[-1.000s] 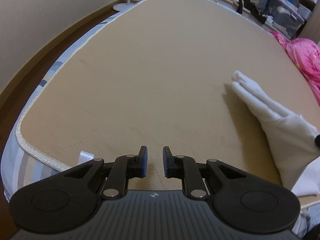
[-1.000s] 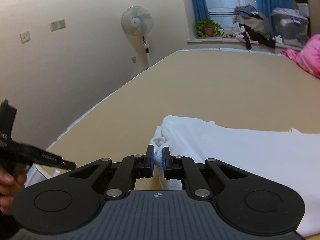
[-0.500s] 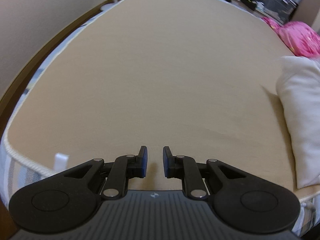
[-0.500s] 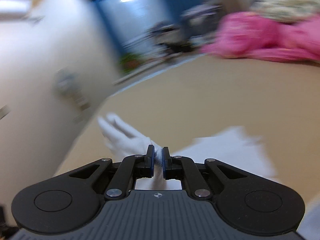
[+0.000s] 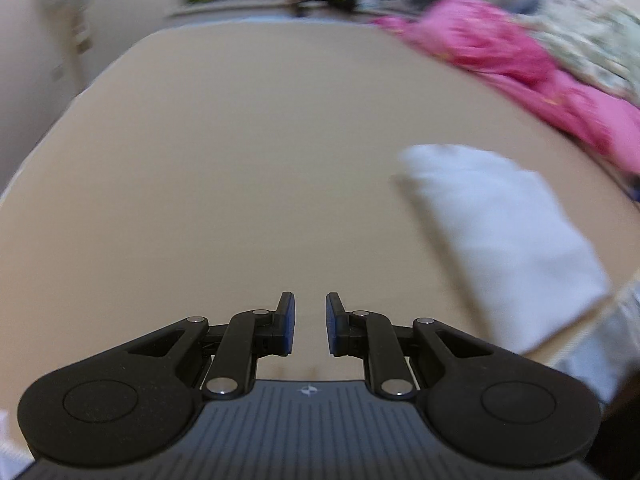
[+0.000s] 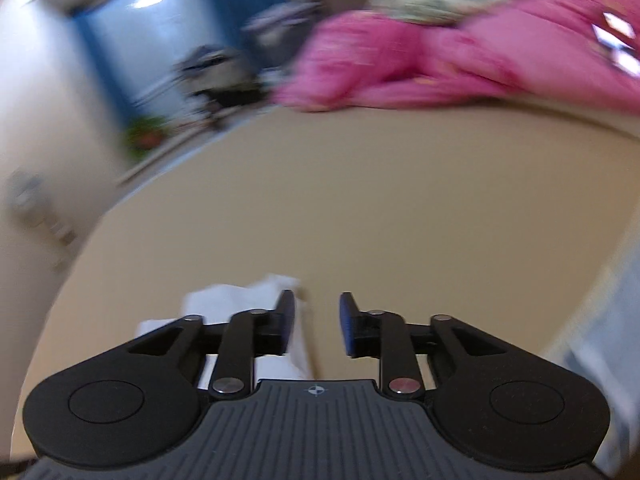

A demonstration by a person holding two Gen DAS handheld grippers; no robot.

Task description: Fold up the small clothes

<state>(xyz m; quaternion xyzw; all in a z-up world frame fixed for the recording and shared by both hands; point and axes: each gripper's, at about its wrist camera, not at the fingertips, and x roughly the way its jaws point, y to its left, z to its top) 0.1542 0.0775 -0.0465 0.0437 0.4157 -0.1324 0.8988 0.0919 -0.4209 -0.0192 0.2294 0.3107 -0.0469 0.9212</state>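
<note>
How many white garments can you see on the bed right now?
1: a folded white garment lies near the right edge of the tan bed; the right wrist view shows it beneath the left finger. More may lie outside view.

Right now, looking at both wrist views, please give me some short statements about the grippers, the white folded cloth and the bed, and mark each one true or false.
1. The right gripper pinches the white folded cloth. False: its jaws have just been opening, and the cloth lies beside its left finger, not between the pads.
2. The left gripper holds nothing. True.
3. A pink crumpled blanket lies at the far side of the tan bed sheet. True.
4. The white cloth hangs in the air. False: it rests on the sheet.
</note>
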